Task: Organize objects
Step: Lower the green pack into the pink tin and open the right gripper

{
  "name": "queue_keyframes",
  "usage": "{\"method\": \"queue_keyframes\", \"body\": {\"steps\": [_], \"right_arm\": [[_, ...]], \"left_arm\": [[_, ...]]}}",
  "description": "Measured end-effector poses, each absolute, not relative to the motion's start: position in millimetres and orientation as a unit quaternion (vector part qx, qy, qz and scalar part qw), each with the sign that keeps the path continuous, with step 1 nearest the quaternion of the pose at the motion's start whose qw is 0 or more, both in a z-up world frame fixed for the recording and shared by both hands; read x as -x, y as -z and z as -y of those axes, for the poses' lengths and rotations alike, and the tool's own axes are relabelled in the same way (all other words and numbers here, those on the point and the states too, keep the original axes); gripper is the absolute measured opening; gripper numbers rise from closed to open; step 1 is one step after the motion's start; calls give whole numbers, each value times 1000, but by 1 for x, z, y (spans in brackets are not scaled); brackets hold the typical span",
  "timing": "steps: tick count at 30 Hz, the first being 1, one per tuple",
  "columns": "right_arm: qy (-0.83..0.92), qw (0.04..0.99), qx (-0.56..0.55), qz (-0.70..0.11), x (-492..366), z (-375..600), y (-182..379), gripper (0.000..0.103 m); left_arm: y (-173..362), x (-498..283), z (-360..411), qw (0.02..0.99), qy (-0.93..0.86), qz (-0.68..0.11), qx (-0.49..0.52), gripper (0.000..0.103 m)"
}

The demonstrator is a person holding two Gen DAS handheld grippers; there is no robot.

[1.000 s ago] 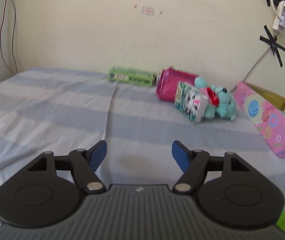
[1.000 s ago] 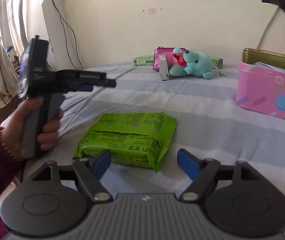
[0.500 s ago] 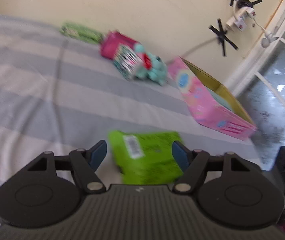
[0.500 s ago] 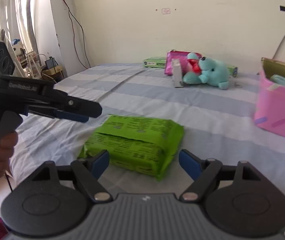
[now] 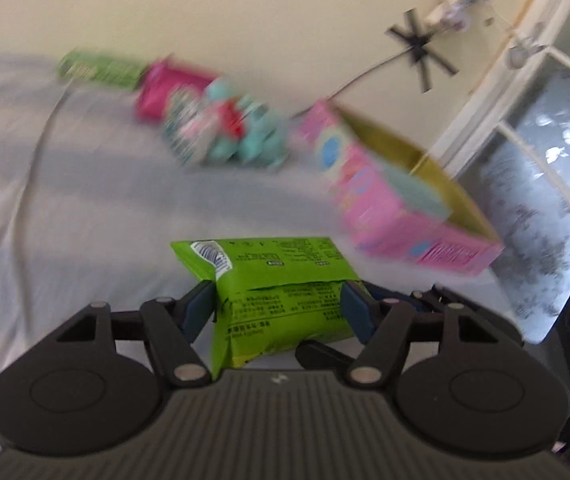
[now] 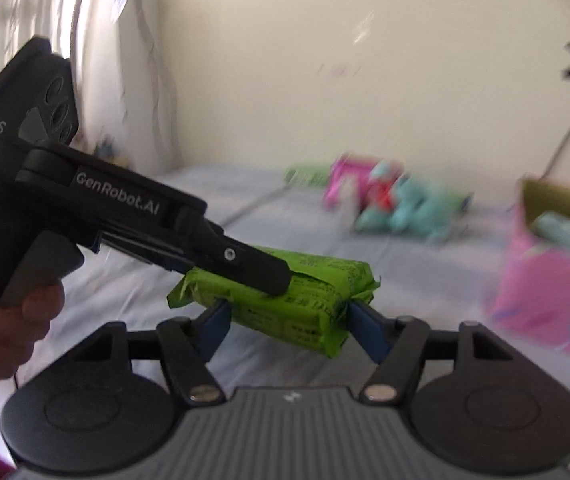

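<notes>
A green plastic pack (image 5: 277,280) with black print sits between the blue pads of my left gripper (image 5: 277,310). The jaws are closing and both pads press its sides. In the right wrist view the same green pack (image 6: 317,288) hangs a little above the bed. My right gripper (image 6: 291,330) is closing too, with a pad against each crimped end. The left gripper (image 6: 261,272), held by a hand (image 6: 9,320), reaches in from the left across the pack's top.
The striped grey bed sheet (image 5: 45,200) lies below. An open pink box (image 5: 401,224) stands to the right. A teal plush toy (image 5: 253,140), a magenta pouch (image 5: 165,88), a small patterned box (image 5: 185,128) and a green carton (image 5: 97,68) lie along the far wall. A window (image 5: 545,200) is at the right.
The left gripper swung round from the far wall onto the green pack. Both grippers narrowed onto it. The pack has come up off the sheet.
</notes>
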State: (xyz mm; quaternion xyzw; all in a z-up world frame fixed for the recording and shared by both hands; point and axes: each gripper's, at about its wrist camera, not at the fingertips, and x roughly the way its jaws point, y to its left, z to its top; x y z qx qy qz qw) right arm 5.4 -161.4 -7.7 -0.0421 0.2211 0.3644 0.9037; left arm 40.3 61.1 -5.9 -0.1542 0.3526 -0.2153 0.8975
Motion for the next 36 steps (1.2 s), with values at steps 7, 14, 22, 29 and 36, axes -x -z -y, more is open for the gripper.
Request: {"method": "queue_keyframes", "body": {"steps": [7, 14, 22, 29, 36], "right_arm": [[-261, 957, 4, -128, -25, 236, -33, 67], [-179, 971, -40, -153, -90, 301, -21, 71], [-152, 973, -59, -162, -105, 316, 1, 77], [-161, 980, -84, -75, -66, 323, -13, 77], [-241, 962, -76, -102, -41, 274, -15, 65]], "left_arm": [[-50, -89, 35, 908, 291, -286, 94, 70], [-26, -157, 119, 891, 319, -312, 85, 70], [-3, -174, 135, 901, 291, -312, 73, 73], [-40, -129, 89, 933, 272, -225, 69, 73], [4, -111, -21, 953, 137, -263, 57, 73]]}}
